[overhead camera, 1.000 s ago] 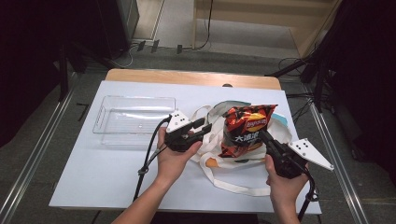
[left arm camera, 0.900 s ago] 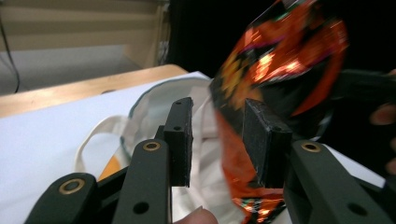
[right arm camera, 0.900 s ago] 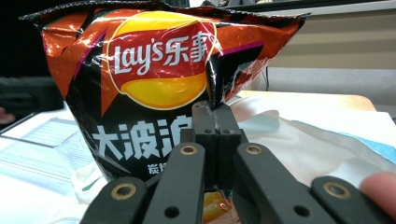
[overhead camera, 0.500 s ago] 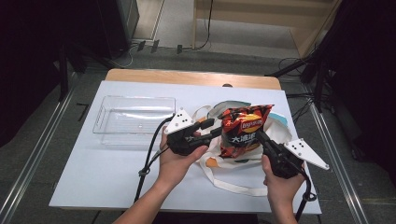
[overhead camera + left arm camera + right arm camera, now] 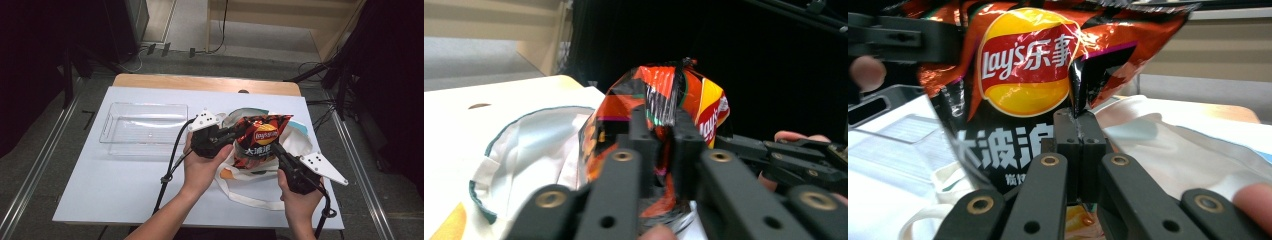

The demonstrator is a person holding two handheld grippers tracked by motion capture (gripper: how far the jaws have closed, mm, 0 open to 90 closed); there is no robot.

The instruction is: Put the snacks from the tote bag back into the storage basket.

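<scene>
I had the chip bag [image 5: 260,140] lifted off the table between my two grippers, hanging above the white tote bag [image 5: 295,145] that lay spread on the right half of the white tabletop [image 5: 115,185]. My left gripper [image 5: 227,136] had its jaws clamped on the bag's left edge; in the left gripper view the crinkled orange foil [image 5: 664,100] was pinched tight between them, with the tote's green-trimmed opening [image 5: 524,130] lying pale to one side. My right gripper [image 5: 276,150] was closed on the bag's lower right side, and in the right gripper view the two jaws met flat on a fold of dark foil just under the yellow and red logo [image 5: 1023,65] (the print faced that camera squarely).

The clear plastic tray [image 5: 142,130] sat well apart from the bag on the table's left, near the far edge of the white surface, and it held nothing that I could see. Between the tray and the near edge the tabletop lay bare, giving my left forearm open room. On the right the tote reached close to the table's right edge, and its handles [image 5: 245,195] looped toward the near edge beside my right hand [image 5: 297,197]. Beyond the white surface a strip of wooden board [image 5: 200,82] ran along the far side. My left hand [image 5: 200,165] wrapped the gripper body, its black cable [image 5: 167,170] trailing toward the near edge.
</scene>
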